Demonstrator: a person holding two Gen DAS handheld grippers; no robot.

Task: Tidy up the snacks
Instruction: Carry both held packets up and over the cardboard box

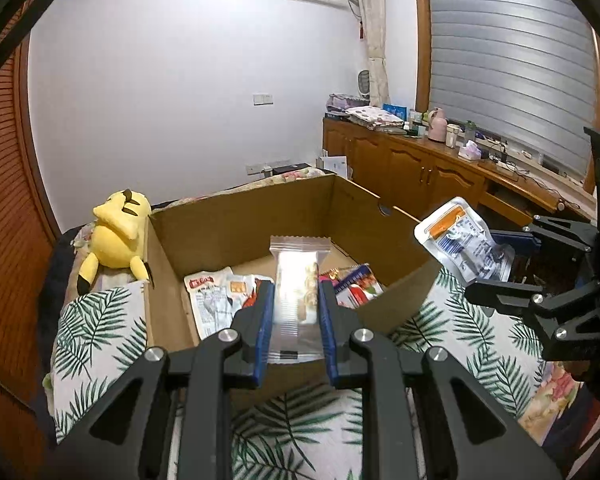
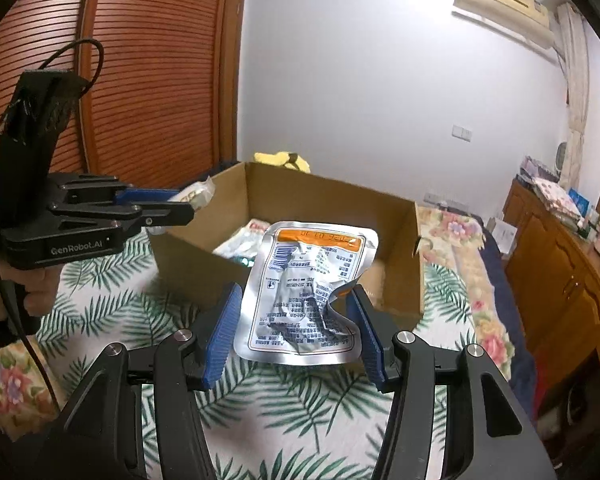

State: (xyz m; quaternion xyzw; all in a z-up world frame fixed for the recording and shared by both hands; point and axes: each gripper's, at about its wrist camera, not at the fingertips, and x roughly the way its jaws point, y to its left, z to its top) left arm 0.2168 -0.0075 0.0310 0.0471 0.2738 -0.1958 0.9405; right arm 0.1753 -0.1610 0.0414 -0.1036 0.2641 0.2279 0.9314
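Observation:
An open cardboard box (image 1: 244, 220) stands on a leaf-print cloth; it also shows in the right wrist view (image 2: 324, 204). Several snack packets (image 1: 216, 296) lie on its floor. My left gripper (image 1: 296, 300) is shut on a clear wrapped snack bar (image 1: 298, 280), held over the box's near edge. My right gripper (image 2: 296, 320) is shut on a crumpled silver pouch with an orange band (image 2: 308, 292), held in front of the box. In the left wrist view the pouch (image 1: 464, 240) hangs beside the box's right wall. The left gripper (image 2: 180, 208) shows in the right wrist view at the box's left corner.
A yellow plush toy (image 1: 116, 236) lies against the box's left wall. The leaf-print cloth (image 1: 300, 432) covers the bed around the box. Wooden cabinets (image 1: 420, 168) with clutter on top line the right wall. A slatted wooden wardrobe door (image 2: 152, 60) stands at the left.

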